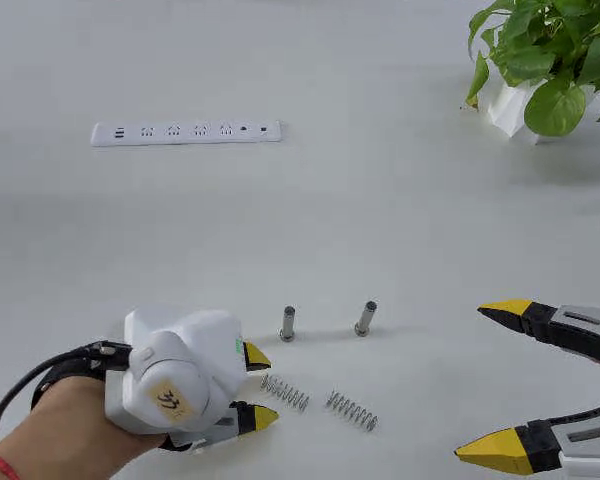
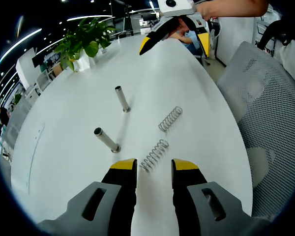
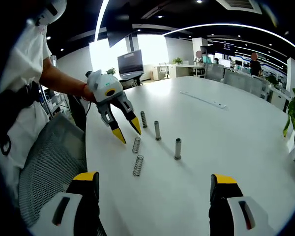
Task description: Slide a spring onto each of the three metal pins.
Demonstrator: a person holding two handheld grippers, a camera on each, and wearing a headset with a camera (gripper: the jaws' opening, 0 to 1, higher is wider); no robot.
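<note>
Two bare metal pins (image 1: pixel 287 323) (image 1: pixel 365 318) stand upright on the white table. Two loose springs (image 1: pixel 285 392) (image 1: pixel 352 410) lie in front of them. My left gripper (image 1: pixel 261 386) is open, and the nearer spring (image 2: pixel 154 155) lies just ahead of its yellow tips, untouched. In the right gripper view a third pin (image 3: pixel 143 119) stands behind the left gripper and looks ribbed, as if a spring sits on it. My right gripper (image 1: pixel 490 380) hangs wide open to the right of the springs, holding nothing.
A white power strip (image 1: pixel 185 132) lies far back on the table. A potted plant (image 1: pixel 545 55) stands at the back right corner. A grey mesh chair (image 2: pixel 265 98) sits off the table's near edge, beside the person.
</note>
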